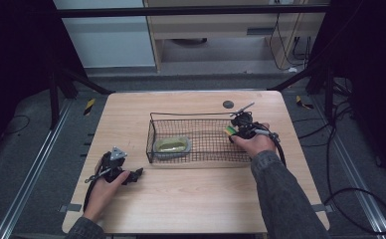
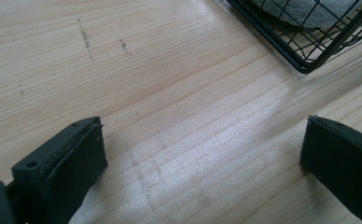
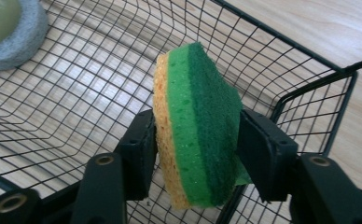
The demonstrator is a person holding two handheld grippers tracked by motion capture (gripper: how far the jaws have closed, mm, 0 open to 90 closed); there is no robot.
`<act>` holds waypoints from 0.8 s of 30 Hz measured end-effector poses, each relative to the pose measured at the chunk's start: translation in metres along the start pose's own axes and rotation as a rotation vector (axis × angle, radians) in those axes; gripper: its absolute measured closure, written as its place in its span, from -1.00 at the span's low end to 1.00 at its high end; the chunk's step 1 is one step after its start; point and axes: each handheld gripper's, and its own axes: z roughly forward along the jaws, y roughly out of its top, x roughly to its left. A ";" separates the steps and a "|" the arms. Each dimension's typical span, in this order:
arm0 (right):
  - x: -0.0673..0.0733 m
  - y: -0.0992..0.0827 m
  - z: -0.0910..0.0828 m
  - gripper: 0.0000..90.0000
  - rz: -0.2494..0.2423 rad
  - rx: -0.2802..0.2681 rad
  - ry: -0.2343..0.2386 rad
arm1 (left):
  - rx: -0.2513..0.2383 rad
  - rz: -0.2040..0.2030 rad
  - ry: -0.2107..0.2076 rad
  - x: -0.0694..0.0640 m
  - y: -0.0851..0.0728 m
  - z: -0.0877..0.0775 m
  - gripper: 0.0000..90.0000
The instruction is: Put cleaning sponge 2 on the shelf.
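Note:
A yellow and green sponge [image 3: 198, 126] is squeezed on edge between the jaws of my right gripper [image 3: 195, 140], which is shut on it. In the high view this gripper [image 1: 234, 130] holds the sponge [image 1: 228, 130] over the right end of a black wire basket [image 1: 151, 134]. A grey dish with a pale green bar [image 1: 171, 145] lies in the basket's left end, and it shows as a grey dish [image 3: 11, 32] at the top left of the right gripper view. My left gripper [image 1: 137, 174] rests on the table to the basket's front left, open, with bare wood between its jaws [image 2: 202, 163].
The wooden table [image 1: 191, 199] has free room in front of the basket. A dark round mark [image 1: 228, 104] sits near the far edge. The basket's corner [image 2: 305, 65] lies just ahead of the left gripper. Cables trail on the floor [image 1: 350, 189] at the right.

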 end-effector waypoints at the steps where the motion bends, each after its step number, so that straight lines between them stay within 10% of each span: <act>1: 0.001 0.000 0.000 0.02 0.005 -0.001 0.008 | 0.000 0.000 0.000 0.000 0.000 0.000 -1.00; 24: 0.004 -0.005 -0.009 -0.22 0.011 -0.036 0.021 | 0.002 0.005 0.000 0.000 0.000 0.000 -1.00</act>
